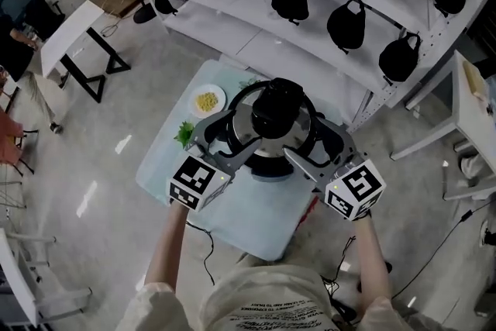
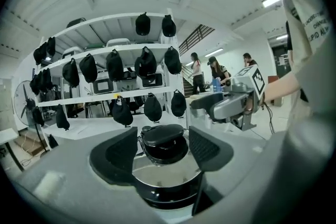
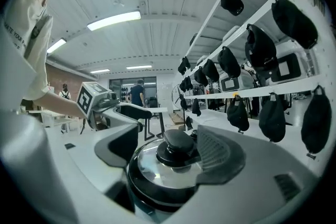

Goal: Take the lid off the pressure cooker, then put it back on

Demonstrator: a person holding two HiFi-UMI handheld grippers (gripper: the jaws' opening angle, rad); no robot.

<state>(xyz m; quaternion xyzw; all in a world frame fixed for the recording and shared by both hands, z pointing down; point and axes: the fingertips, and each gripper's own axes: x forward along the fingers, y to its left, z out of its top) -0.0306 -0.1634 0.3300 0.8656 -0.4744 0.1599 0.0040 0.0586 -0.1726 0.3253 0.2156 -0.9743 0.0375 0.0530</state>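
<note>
Straddling the lid knob [image 1: 277, 108], left tongs [image 2: 164, 140] and right tongs [image 3: 167, 147] stand open; shirt print [image 1: 273, 314] blurred.

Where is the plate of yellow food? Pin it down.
In the head view, the plate sits on the table's far left part, just left of the pressure cooker, with green leaves nearer the person.

head view steeply overhead; gripper views close, opposite sides, sharing lid [image 2: 164, 168]
</note>
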